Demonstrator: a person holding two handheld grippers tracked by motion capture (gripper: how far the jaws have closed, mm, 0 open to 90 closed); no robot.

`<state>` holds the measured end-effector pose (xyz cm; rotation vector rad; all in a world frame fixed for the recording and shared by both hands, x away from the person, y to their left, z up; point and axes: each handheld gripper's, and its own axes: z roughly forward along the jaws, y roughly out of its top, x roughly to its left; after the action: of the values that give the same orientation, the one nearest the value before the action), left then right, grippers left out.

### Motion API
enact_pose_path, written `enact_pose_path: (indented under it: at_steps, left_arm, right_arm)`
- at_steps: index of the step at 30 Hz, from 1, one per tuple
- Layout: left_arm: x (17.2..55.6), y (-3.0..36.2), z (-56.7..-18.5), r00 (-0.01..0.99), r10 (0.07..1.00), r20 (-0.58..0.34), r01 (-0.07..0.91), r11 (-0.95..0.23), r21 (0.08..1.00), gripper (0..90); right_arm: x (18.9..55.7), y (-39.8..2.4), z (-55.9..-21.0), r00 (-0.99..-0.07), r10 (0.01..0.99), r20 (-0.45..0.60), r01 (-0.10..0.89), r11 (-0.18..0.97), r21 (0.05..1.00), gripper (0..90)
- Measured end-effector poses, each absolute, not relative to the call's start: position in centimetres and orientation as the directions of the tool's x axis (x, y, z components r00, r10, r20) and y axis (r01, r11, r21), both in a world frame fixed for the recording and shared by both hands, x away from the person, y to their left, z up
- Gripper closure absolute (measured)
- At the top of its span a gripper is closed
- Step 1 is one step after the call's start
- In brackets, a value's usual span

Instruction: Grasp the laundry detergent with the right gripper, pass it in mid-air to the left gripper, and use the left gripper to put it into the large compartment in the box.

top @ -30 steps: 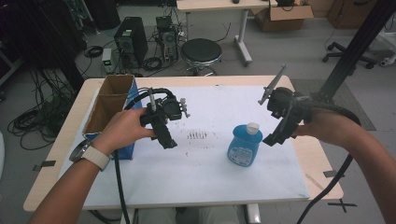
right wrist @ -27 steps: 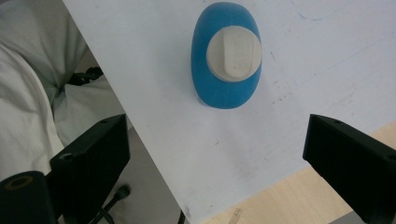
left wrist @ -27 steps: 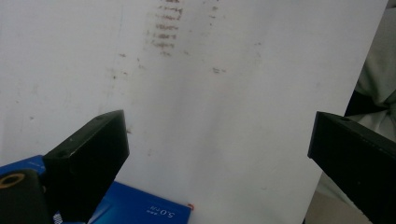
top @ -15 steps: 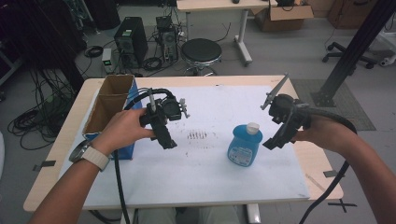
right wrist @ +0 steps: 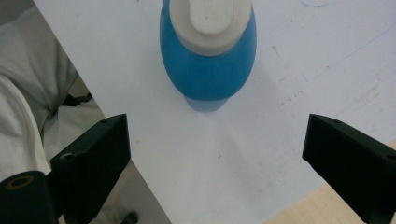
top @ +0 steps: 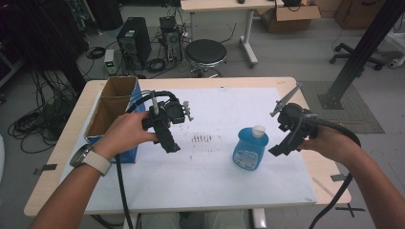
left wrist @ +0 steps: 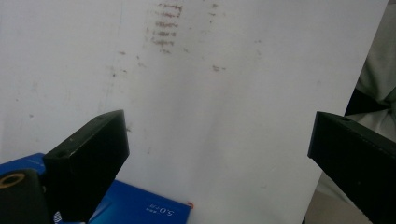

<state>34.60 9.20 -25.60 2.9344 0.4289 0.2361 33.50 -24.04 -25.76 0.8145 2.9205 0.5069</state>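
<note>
- Your left gripper (top: pixel 168 143) hangs over the left part of the white sheet (top: pixel 210 181) that covers the desk (top: pixel 62 157), held in your left hand (top: pixel 125 134); its 2 fingers (left wrist: pixel 88 161) are spread wide with nothing between them.
- In the left gripper view those fingers frame bare, stained sheet, with a corner of a blue box (left wrist: pixel 135 210) low between them.
- Your right gripper (top: pixel 282 147) is held in your right hand (top: pixel 329 143) above the right part of the sheet, just beside the blue bottle (top: pixel 250 149) and not touching it; its 2 fingers (right wrist: pixel 93 163) are released, wide apart and empty.
- The blue bottle stands upright on the sheet, right of centre, with a white cap (top: pixel 258 130) on top. In the right gripper view it sits ahead of the fingers, above the gap between them.
- An open cardboard box (top: pixel 112 107) with a blue side stands at the left edge of the sheet, just beside your left hand.
- A patch of dark smudges (top: pixel 201 139) marks the sheet between the 2 grippers.
- You wear a watch with a pale band (top: pixel 93 160) on your left wrist.
- A black stool (top: pixel 205 52) stands on the floor beyond the desk.
</note>
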Motion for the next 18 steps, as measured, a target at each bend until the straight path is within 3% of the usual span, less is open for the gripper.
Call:
enact_pose_path:
  at_steps: [18]
  left_arm:
    - [34.6, 9.1, -25.6, 0.945, 0.298, 0.132, 0.271, -0.944, 0.187, 5.7]
  right_arm:
    - [32.8, -25.9, -28.6, -0.847, 0.529, 0.044, 0.473, 0.716, 0.514, 7.4]
